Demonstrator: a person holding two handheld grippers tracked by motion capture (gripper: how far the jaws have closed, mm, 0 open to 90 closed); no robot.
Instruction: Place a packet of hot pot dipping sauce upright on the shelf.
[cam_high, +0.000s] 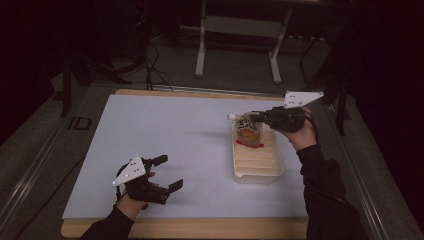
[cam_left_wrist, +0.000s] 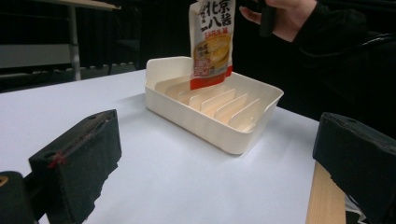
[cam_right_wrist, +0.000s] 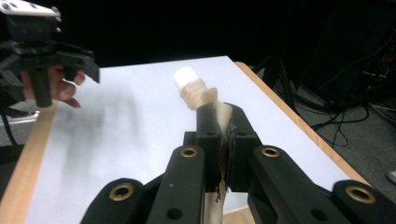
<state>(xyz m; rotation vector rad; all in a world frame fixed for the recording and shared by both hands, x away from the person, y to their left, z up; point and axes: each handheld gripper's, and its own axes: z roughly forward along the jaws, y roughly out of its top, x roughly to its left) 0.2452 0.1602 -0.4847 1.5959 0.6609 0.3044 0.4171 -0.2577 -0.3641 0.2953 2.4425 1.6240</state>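
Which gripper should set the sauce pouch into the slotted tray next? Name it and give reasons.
Right. The right gripper is shut on the sauce pouch, which hangs over the slotted tray. The left gripper is open and holds nothing, near the table's front edge, far from the tray.

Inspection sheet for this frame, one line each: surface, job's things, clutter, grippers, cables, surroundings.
Surface: pale sheet on a wooden table.
Job's things: spouted sauce pouch hanging over the far end of the white slotted tray.
Clutter: nothing seen.
Grippers: right gripper shut on the pouch near its spout; left gripper open, low over the near left of the sheet.
Cables: loose cables on the floor beyond the table.
Surroundings: dark room, white desk frame behind.
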